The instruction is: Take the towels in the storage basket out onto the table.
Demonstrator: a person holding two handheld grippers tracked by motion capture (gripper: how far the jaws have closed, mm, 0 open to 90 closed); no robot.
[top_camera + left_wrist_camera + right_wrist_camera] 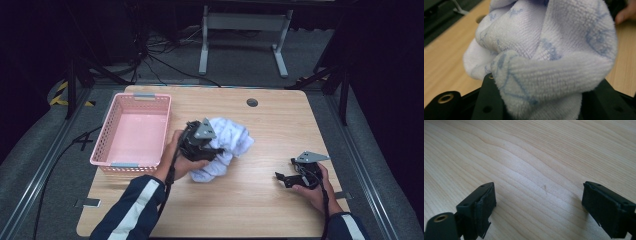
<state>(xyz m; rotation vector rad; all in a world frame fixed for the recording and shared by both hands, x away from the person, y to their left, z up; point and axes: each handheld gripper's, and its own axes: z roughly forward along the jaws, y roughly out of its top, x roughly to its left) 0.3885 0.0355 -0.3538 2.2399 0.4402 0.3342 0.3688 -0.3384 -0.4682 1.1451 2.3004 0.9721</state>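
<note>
The left gripper (212, 145) is clamped on a bunched white towel (227, 142): in the left gripper view a thick fold of the cloth (544, 75) fills the gap between the two black jaws, which press against it from either side. The towel is white terry with a faint blue line pattern, crumpled into a lump with no clean edge to read. From above, its long axis runs on a diagonal, from a lower end near the person's left hand (187, 162) up and away toward the far right, where the bulk of the cloth bulges past the gripper. It sits near the middle of the wooden table (270, 210), just right of a pink basket (112, 135).

The right gripper (281, 177) rests low over the table's right side, well apart from the towel. Its jaws stand wide with only bare wood grain (536, 170) between them, pointing left toward the table's middle.
</note>
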